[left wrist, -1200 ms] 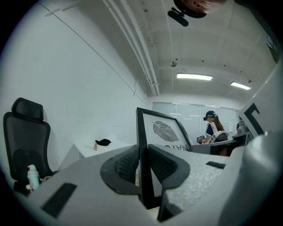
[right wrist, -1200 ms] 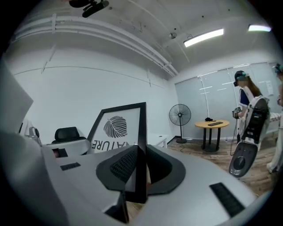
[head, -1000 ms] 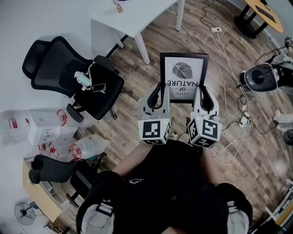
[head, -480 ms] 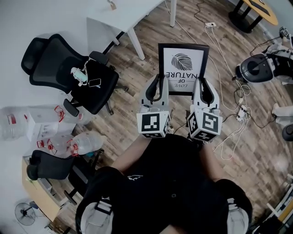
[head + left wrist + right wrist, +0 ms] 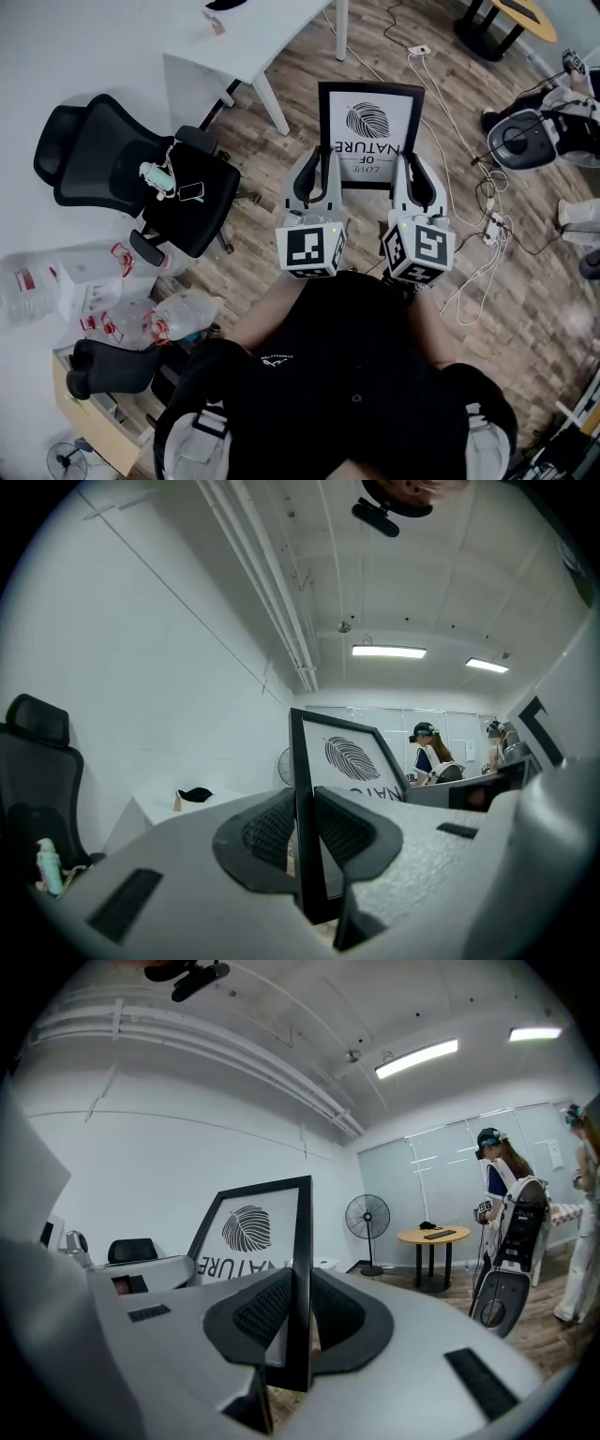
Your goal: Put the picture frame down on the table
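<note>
A black picture frame [image 5: 370, 131] with a leaf print and the words "LOVE OF NATURE" is held in the air over the wooden floor. My left gripper [image 5: 322, 176] is shut on its left edge, and my right gripper [image 5: 410, 178] is shut on its right edge. In the left gripper view the frame [image 5: 345, 766] stands upright between the two dark pads [image 5: 270, 831]. In the right gripper view the frame [image 5: 255, 1227] runs edge-on through the closed jaws. A white table [image 5: 246, 37] stands ahead and to the left, its top lower than the frame.
A black office chair [image 5: 141, 173] with a bottle and a phone on its seat stands at the left. Cables [image 5: 478, 211] lie across the floor at the right beside a round machine [image 5: 521, 139]. Water jugs [image 5: 56, 267] lie by the wall. Persons [image 5: 429, 754] stand far off.
The view has shifted forward: the white table and the chair now sit nearer and more to the left. Both grippers keep their hold on the frame, which rose slightly in view.
</note>
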Demonstrator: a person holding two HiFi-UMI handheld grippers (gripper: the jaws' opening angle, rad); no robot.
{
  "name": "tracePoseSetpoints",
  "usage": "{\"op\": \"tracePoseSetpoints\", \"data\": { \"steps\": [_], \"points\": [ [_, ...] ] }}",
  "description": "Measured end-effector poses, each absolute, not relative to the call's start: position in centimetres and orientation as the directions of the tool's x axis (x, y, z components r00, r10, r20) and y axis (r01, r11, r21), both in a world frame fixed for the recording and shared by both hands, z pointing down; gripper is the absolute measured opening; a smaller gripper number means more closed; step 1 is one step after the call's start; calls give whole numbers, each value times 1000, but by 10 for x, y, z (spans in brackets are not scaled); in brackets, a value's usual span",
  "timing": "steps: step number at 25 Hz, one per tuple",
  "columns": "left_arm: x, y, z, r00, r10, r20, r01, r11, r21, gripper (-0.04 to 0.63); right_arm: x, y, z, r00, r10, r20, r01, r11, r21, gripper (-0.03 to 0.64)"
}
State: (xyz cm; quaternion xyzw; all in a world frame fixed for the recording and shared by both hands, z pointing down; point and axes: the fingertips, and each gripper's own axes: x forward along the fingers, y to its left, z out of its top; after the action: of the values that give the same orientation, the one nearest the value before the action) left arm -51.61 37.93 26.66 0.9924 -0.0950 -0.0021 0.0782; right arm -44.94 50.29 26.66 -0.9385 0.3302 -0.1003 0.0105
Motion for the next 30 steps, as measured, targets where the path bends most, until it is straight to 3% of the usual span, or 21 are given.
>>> {"op": "tracePoseSetpoints", "data": {
  "steps": [15,30],
  "points": [
    [-471,258,273,993,-114,-23,-109,-980,165,71,-413,386,268,802,-576,161,-576,-816,-53,65],
    [-458,172,281,990,-139,-19,-133,-974,185,71,-397,299,275,766,-620,170,-620,-782,-58,66]
  ]
}}
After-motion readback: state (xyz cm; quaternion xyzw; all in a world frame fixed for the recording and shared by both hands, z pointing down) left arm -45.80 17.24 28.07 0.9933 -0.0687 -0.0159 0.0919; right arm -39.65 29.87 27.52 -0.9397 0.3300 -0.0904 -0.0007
